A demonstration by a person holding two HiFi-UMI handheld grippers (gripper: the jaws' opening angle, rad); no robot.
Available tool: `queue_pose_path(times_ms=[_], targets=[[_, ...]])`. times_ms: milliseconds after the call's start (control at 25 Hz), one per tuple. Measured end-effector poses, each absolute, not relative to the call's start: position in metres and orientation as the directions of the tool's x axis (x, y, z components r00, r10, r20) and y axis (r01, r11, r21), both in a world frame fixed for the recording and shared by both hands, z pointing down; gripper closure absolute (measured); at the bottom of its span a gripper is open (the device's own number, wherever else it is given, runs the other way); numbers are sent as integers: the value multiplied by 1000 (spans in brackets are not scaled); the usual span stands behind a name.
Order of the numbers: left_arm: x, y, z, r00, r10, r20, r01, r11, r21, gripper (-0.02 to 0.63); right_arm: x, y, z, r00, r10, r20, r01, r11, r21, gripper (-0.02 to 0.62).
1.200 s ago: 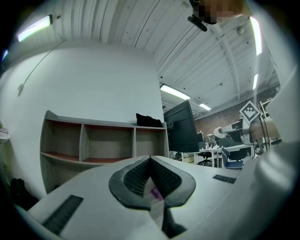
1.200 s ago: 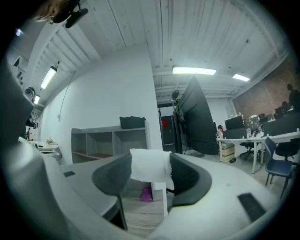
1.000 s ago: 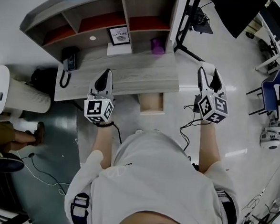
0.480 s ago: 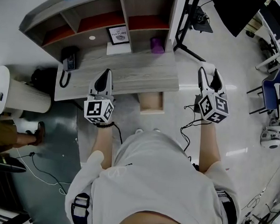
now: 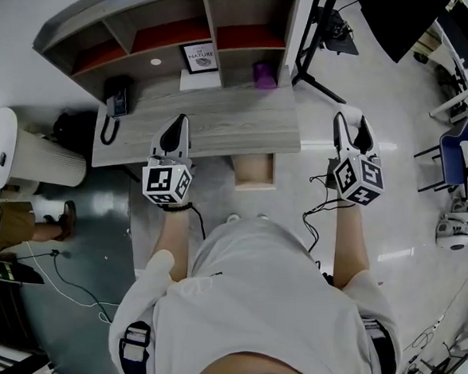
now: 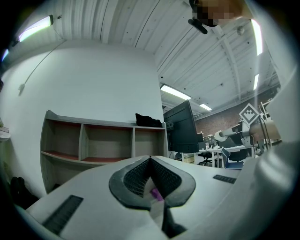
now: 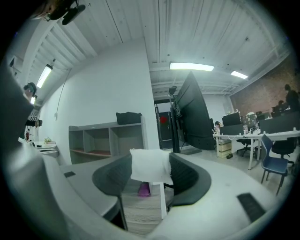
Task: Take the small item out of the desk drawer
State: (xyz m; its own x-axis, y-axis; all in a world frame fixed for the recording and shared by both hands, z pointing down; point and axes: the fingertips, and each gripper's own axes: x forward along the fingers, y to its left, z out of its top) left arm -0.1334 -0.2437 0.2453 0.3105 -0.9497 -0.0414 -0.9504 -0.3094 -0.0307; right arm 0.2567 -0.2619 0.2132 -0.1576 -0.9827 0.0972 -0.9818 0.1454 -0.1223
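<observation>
The grey wood desk (image 5: 222,124) has its small drawer (image 5: 253,171) pulled out under the front edge; the light wooden inside looks bare. My right gripper (image 5: 349,118) hangs over the floor, right of the desk, shut on a small white item (image 5: 345,112). In the right gripper view that white item (image 7: 150,166) fills the gap between the pads (image 7: 186,178). My left gripper (image 5: 177,122) is level over the desk's front left part, jaws shut and empty. Its tips (image 6: 150,159) meet in the left gripper view.
On the desk stand a hutch with shelves (image 5: 161,33), a framed card (image 5: 200,60), a purple cup (image 5: 263,76) and a black phone (image 5: 116,98). A black screen on a stand (image 5: 390,17) is right of the desk. Cables (image 5: 317,204) trail on the floor. A person's leg (image 5: 31,228) shows far left.
Both grippers stay where they were, the white item still in the right one. Only the person at the left edge has shifted slightly.
</observation>
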Motion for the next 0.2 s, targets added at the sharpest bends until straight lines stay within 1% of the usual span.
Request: queue_pose_path(times_ms=[200], targets=[[-135,-246,246,309,-950,-41,-951,-308,-28,607,256,-266,214,-158,-982,101,-982,145,-120,347]])
